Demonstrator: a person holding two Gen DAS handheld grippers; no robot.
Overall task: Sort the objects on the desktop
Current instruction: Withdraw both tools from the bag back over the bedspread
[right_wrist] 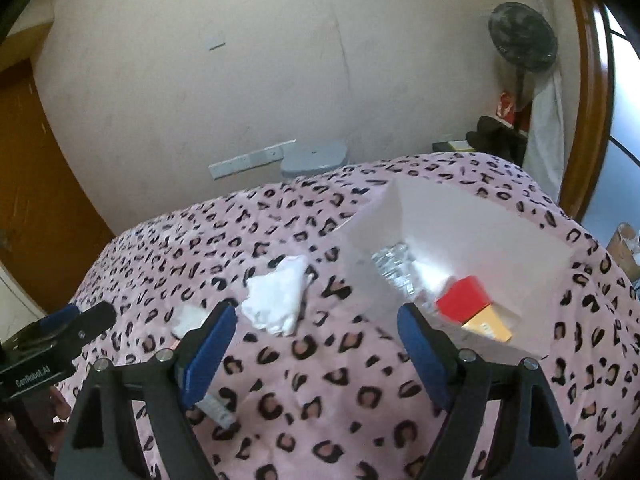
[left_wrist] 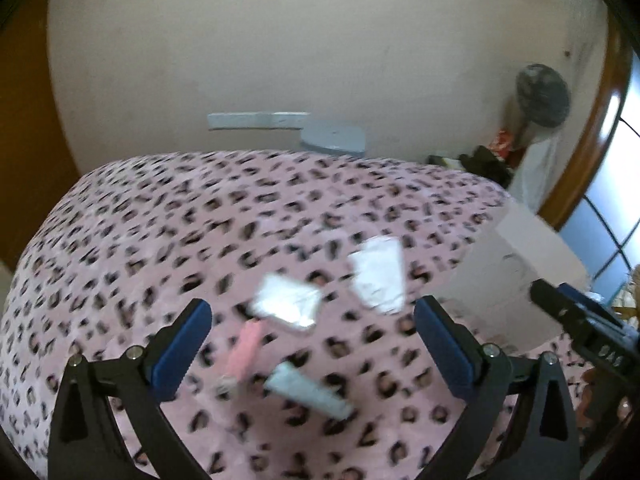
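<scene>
Lying beyond spread jaws (blurred): packet

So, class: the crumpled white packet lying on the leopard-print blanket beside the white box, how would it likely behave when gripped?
The white packet looks wrinkled and soft, so it would probably flex rather than stay stiff. It lies flat on the plush blanket, so it seems light and unlikely to roll. The pads may well gather fabric too.

On the pink spotted blanket lie two white packets, one pink tube and one pale grey tube. One white box stands there, holding one red box, one yellow box and some silvery packs, too blurred to count.
</scene>
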